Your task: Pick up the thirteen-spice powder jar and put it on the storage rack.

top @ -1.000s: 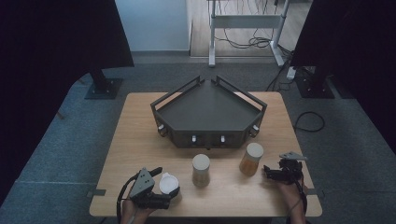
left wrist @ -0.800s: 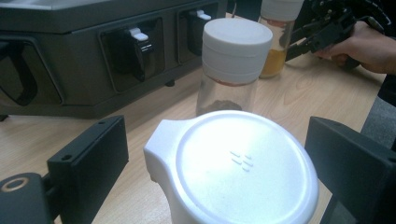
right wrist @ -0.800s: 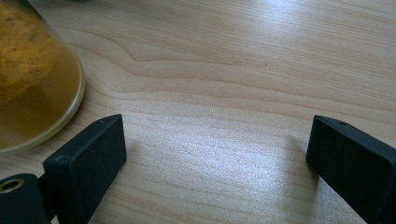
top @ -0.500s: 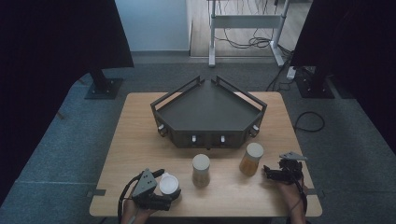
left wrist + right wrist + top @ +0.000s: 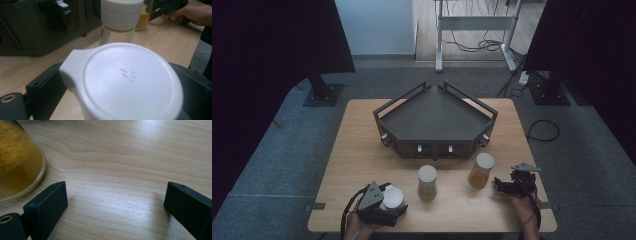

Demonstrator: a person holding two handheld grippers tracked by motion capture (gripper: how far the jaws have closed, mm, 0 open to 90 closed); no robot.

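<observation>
A small jar with a white lid (image 5: 393,196) is at the table's front left. My left gripper (image 5: 394,204) is shut on it, one black jaw on each side of the lid (image 5: 130,80). A second white-lidded jar (image 5: 427,182) stands upright in the middle, just beyond the held one (image 5: 122,22). A jar of yellow-orange powder (image 5: 481,170) stands to its right. My right gripper (image 5: 499,186) rests low over the table beside that jar, open with bare wood between its jaws (image 5: 117,200). The powder jar's base (image 5: 17,162) is just outside its left jaw.
A black angular tray (image 5: 432,145) with raised rails and knobs on its front wall sits at the table's centre, behind the jars. The table's front edge lies close under both hands. A person's hand (image 5: 197,12) holds the right gripper.
The left gripper has edged in a little around the white-lidded jar, which now sits deeper between its jaws. The right gripper and the other two jars have kept still.
</observation>
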